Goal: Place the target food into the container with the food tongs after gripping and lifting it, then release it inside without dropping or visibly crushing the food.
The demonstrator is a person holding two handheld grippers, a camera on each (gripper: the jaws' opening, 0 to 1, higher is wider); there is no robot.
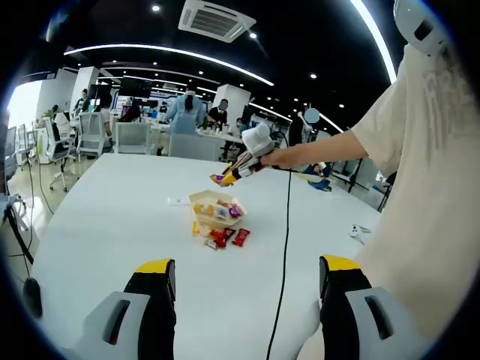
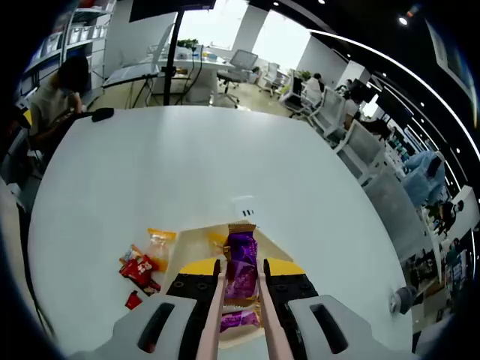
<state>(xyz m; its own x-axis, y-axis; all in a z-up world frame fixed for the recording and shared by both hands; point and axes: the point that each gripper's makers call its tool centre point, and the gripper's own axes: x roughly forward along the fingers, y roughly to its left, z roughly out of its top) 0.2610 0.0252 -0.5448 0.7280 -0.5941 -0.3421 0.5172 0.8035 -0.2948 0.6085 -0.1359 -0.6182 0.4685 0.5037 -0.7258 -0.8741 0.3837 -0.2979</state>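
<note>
Looking along our right gripper [image 2: 241, 279], we see its yellow-tipped jaws pressed in on a pair of pale food tongs [image 2: 215, 315], and the tongs in turn pinch a purple snack packet [image 2: 241, 266] between their arms. The packet hangs just above the cream-coloured container [image 2: 201, 241], which sits on the white table [image 2: 195, 165]. A second purple wrapper [image 2: 238, 321] shows lower down between the tong arms; whether it rests in the container we cannot tell. Beside the container, to the left in this view, lie a clear packet with orange contents [image 2: 159, 246] and a cluster of red snack packets [image 2: 139, 268]. A small white card [image 2: 244, 207] lies on the table just past the container.

From our left gripper [image 1: 247, 277], the jaws stand spread wide apart with nothing between them, hovering over the table [image 1: 112, 217]. Farther along we see the other gripper [image 1: 253, 146] in the person's hand [image 1: 279, 157], with the tongs [image 1: 234, 169] angled down over the container [image 1: 217, 208], the purple packet [image 1: 220, 178] at their tips. Red packets [image 1: 226, 238] lie on the table just beside the container, and a black cable [image 1: 285, 247] trails from the gripper across the table.
</note>
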